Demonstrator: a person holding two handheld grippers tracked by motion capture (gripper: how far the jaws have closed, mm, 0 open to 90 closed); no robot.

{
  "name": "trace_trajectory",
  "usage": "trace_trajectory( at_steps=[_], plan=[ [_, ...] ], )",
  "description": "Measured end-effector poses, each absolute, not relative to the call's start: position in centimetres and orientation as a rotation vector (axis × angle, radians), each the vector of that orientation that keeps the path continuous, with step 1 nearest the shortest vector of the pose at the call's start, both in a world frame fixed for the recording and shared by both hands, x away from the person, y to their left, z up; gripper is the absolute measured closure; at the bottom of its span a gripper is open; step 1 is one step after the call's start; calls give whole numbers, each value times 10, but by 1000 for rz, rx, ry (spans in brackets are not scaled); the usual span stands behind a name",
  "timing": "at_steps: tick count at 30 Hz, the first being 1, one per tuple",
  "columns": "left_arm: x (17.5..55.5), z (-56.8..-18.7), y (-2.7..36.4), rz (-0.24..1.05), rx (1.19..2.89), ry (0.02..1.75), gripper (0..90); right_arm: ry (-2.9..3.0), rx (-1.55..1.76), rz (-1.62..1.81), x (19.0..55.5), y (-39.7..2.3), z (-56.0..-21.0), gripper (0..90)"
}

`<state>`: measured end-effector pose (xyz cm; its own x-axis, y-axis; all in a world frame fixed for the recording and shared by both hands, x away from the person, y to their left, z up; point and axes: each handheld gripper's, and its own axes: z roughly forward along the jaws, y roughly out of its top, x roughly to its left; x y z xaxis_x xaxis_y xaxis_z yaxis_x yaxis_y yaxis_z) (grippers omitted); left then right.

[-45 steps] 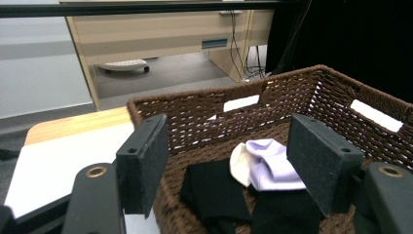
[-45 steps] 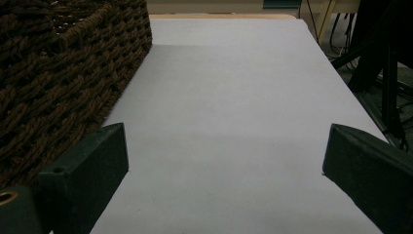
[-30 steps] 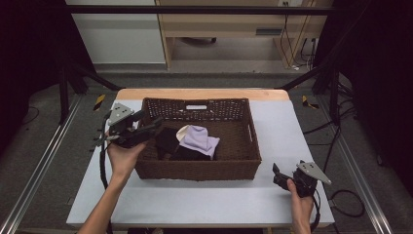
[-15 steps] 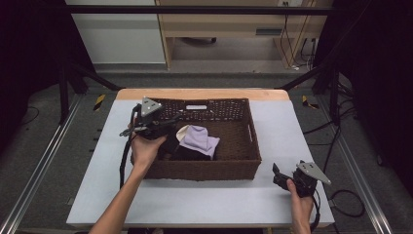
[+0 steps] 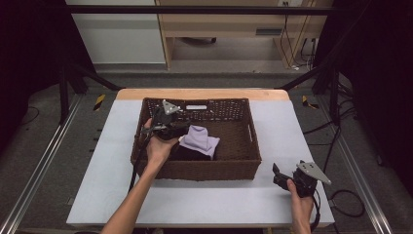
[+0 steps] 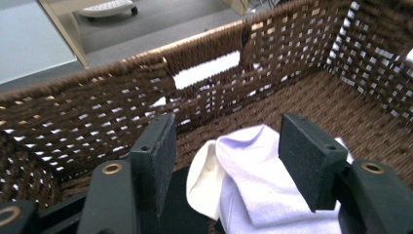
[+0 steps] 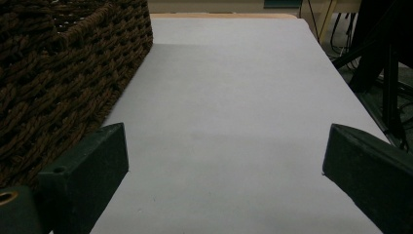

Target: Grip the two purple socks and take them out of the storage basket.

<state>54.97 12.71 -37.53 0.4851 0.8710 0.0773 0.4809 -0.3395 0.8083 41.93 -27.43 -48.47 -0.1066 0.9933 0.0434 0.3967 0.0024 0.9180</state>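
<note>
While both hand-held grippers gape, brown wicker basket [image 5: 243, 168] on pale table [image 5: 204, 202], grey floor [image 5: 48, 141] around.

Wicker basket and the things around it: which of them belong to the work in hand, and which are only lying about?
In the work:
- lilac cloth, between the open jaws of the left claw, which have just been closing
- dark cloth under it
- wicker basket

Lying about:
- right claw, open over bare table
- cables on the floor

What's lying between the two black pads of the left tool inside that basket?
A pale lilac cloth, untouched by the pads, in the brown wicker basket, per the left gripper view.
</note>
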Motion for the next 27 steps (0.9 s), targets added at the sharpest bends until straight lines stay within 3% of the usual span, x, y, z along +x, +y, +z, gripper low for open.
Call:
trace_trajectory(
  at_steps=[23, 27],
  plan=[
    [565, -409, 97, 470, 2397, 1097, 303, 1591, 1463, 1079, 420, -274, -485, 33],
    [570, -414, 95, 404, 2449, 1133, 323, 1592, 1462, 1080, 420, -274, -485, 33]
  ],
)
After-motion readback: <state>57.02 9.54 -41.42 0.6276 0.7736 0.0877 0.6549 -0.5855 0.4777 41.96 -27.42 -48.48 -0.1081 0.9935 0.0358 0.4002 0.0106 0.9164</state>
